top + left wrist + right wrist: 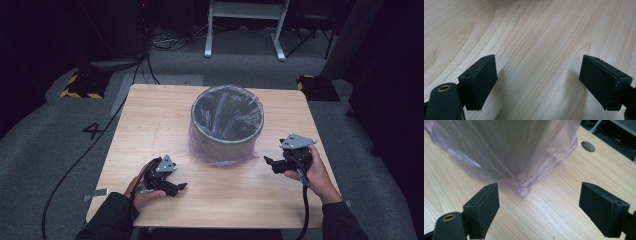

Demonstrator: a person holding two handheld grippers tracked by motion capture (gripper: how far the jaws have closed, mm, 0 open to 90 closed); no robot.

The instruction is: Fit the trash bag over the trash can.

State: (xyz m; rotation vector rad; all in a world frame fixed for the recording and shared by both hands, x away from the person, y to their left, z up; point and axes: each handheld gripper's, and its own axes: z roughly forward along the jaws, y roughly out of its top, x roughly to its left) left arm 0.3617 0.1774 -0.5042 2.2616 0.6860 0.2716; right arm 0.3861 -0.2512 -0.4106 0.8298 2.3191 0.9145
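While both hands rest low at the near side of the desk (pixel 150 130), a round grey bin (pixel 227 125) stands upright near the desk's middle, a bit toward the far edge. Thin purple plastic bag (pixel 220 152) lines the bin, folded over the rim and hanging down the outside wall to the desk surface, bunched at the base.

Left hand-held gripper (pixel 176 188) sits near the front-left of the desk, jaws pointing toward the right, well apart from the bin. In the left gripper view, the left hand-held gripper (pixel 537 82) has its jaws wide apart, nothing between them, just bare light wood grain below.

Right hand-held gripper (pixel 270 163) is held to the right of the bin, jaws pointing left at its lower wall, near but not touching. In the right gripper view, the right hand-held gripper (pixel 539 200) jaws are spread apart, empty. Bag's bottom corner (pixel 524 191) hangs just ahead of the gap between the jaws, resting on the desk; no pad contacts it. Grey bin wall visible through the plastic above. Round hole (pixel 588 146) in the desk top at upper right of that view.

Cable trails from the right hand-held gripper down past the wrist. Dark sleeves on both forearms. Grey carpet floor (pixel 50 135) around the desk, a "4" marking (pixel 92 130) on it at left.
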